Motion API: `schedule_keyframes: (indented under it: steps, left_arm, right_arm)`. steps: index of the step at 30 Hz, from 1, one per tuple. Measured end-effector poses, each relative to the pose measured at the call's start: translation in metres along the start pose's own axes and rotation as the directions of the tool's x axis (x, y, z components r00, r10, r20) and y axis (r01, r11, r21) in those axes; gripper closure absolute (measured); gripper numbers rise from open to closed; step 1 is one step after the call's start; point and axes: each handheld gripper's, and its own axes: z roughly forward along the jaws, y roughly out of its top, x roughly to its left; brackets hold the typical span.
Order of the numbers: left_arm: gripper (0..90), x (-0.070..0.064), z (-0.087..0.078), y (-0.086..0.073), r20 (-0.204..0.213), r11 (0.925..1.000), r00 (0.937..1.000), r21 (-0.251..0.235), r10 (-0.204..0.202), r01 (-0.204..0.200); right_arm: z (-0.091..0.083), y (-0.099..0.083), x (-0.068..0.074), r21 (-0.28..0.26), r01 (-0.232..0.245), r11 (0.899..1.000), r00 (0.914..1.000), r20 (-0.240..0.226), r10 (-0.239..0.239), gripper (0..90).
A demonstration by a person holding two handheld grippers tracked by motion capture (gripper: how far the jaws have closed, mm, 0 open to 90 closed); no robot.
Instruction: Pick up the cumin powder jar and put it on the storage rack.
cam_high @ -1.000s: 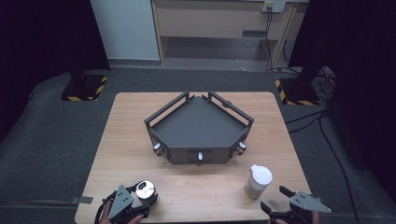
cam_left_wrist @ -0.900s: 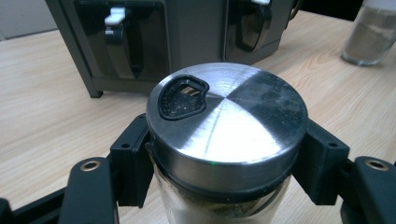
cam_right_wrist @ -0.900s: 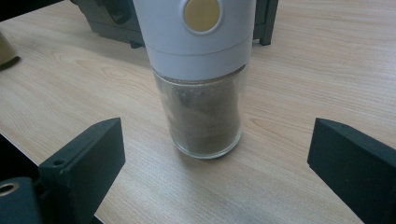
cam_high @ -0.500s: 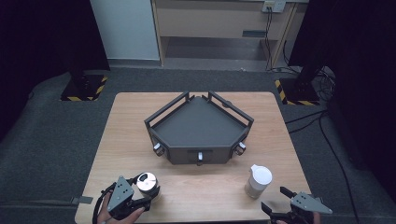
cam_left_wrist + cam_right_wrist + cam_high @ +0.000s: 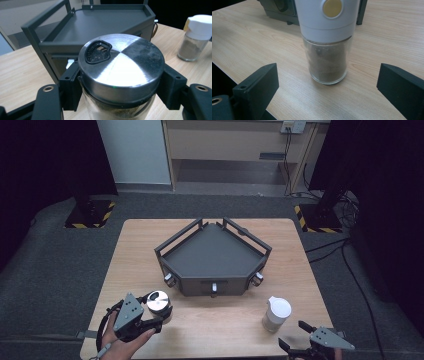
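A glass spice jar with a brushed steel lid (image 5: 121, 67) sits between my left gripper's (image 5: 121, 87) black jaws, which press on its sides just under the lid. From the high view this steel-lidded jar (image 5: 158, 301) and the left gripper (image 5: 152, 316) are at the table's front left, near the dark grey tray (image 5: 210, 252). A second jar with a white cap (image 5: 328, 50) stands upright on the wood between the jaws of my open right gripper (image 5: 328, 83), untouched. The high view places the white-capped jar (image 5: 276, 314) just beyond the right gripper (image 5: 293, 334).
The wedge-shaped tray has raised rails and small knobs (image 5: 214, 287) along its front face. The wooden table (image 5: 135, 250) ends close behind both grippers. Cables (image 5: 345, 255) lie on the grey floor at the right.
My left gripper has carried the steel-lidded jar away from the table's front edge, toward the tray. The right gripper and the white-capped jar have stayed put.
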Motion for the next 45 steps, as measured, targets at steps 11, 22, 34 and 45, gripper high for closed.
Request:
schedule_keyframes:
  steps: [11,22,34,45]
  left_arm:
    - [30.9,0.007,-0.001,0.039,0.012,0.9993,0.9993,-0.011,0.035,-0.035]
    - [30.8,0.009,0.007,0.065,0.014,0.9975,0.9974,0.001,0.070,-0.070]
    - [30.8,0.014,0.030,0.077,0.035,0.9981,0.9975,-0.003,0.061,-0.061]
    - [30.8,0.024,0.051,0.086,0.032,0.9985,0.9981,-0.016,0.053,-0.052]
  right_arm:
    - [0.002,0.002,0.002,0.011,0.011,1.000,0.9998,-0.018,-0.011,4.4]
    - [0.002,0.001,0.003,0.006,0.010,1.000,0.9994,-0.032,-0.010,4.3]
    - [-0.001,0.001,0.001,0.004,0.003,1.000,0.9996,-0.029,-0.003,4.2]
    - [-0.002,0.000,0.000,0.003,-0.003,1.000,0.9996,-0.027,0.003,4.1]
